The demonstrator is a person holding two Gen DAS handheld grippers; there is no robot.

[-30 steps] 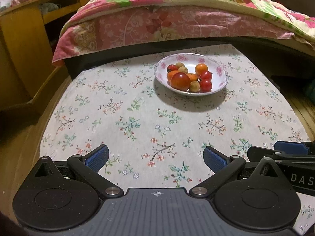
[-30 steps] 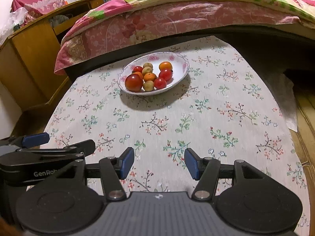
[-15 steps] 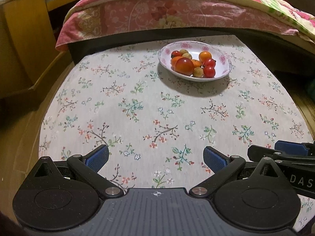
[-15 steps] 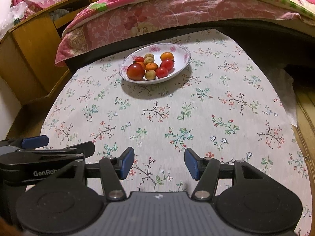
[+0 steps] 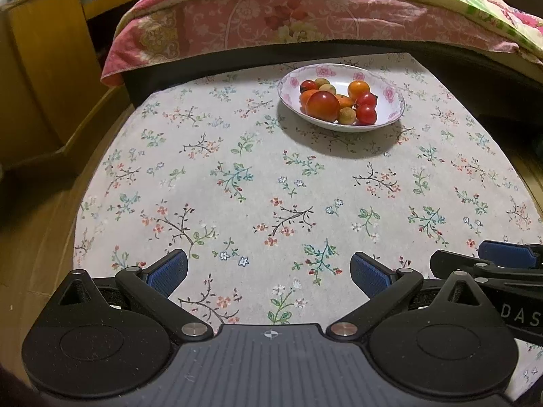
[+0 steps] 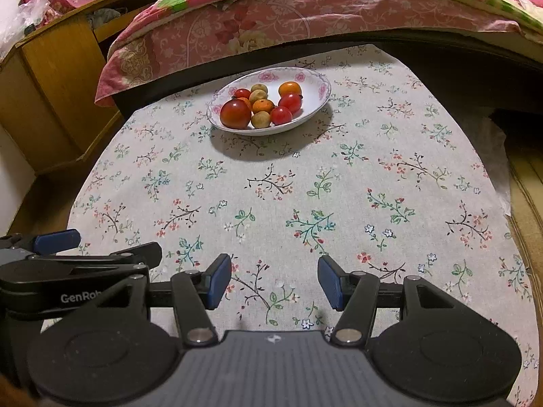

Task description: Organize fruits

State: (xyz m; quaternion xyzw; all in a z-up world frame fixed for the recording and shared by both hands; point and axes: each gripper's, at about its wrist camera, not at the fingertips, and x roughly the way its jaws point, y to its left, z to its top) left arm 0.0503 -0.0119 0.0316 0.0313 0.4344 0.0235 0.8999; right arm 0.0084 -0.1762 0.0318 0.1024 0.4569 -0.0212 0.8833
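Note:
A white bowl with pink flowers (image 5: 390,95) (image 6: 317,88) sits at the far side of the round table. It holds several fruits: a big red tomato (image 5: 322,105) (image 6: 235,114), small red tomatoes (image 5: 366,114), orange ones (image 5: 358,89) and pale yellowish ones (image 6: 261,119). My left gripper (image 5: 269,271) hovers open over the near edge of the table, nothing between its blue pads. My right gripper (image 6: 274,279) is also open and empty, close beside the left one. Both are far short of the bowl.
A floral tablecloth (image 5: 237,183) covers the round table. Behind the table runs a bed with a pink quilt (image 5: 271,23). A wooden cabinet (image 5: 44,78) stands at the left. Wooden floor (image 6: 526,183) shows on the right.
Both grippers have drawn back and tilted, so the bowl sits farther off and higher in both views. The left view has swung left. Both stay open.

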